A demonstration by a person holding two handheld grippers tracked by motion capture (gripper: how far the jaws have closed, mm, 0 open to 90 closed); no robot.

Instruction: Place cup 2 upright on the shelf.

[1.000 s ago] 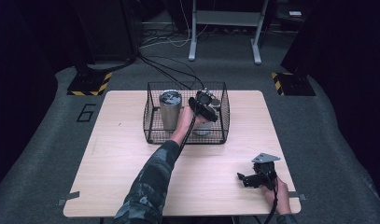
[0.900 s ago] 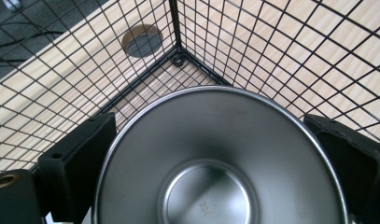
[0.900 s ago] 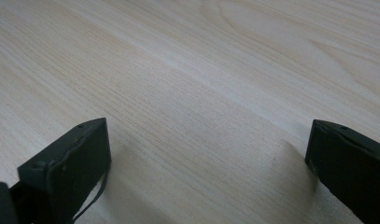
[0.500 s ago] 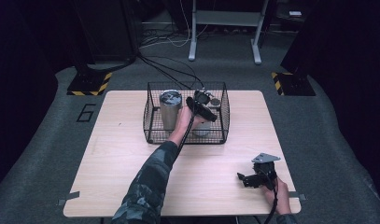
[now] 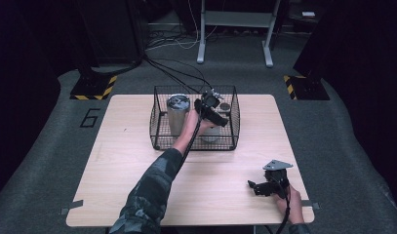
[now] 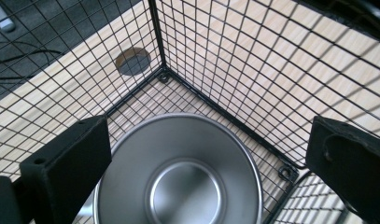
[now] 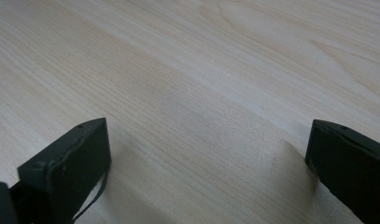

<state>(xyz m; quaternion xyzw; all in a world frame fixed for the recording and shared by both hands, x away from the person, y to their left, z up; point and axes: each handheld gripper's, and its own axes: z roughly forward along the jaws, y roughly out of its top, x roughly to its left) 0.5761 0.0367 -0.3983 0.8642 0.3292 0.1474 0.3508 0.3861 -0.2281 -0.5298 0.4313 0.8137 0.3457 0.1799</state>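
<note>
Legible markings: 1 only. Numeral "6" [image 5: 90, 117], dark, on the grey floor mat beside the table's left edge, well to the left of the left gripper [image 5: 211, 108] and far from the right gripper [image 5: 257, 187]. No other text, label or brand can be read.

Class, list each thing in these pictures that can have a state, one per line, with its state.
Left hand-held gripper: open, above the steel bowl.
Right hand-held gripper: open, empty, low over the table.
Steel bowl: upright, empty, in the wire basket.
Steel tumbler: upright, in the basket.
</note>
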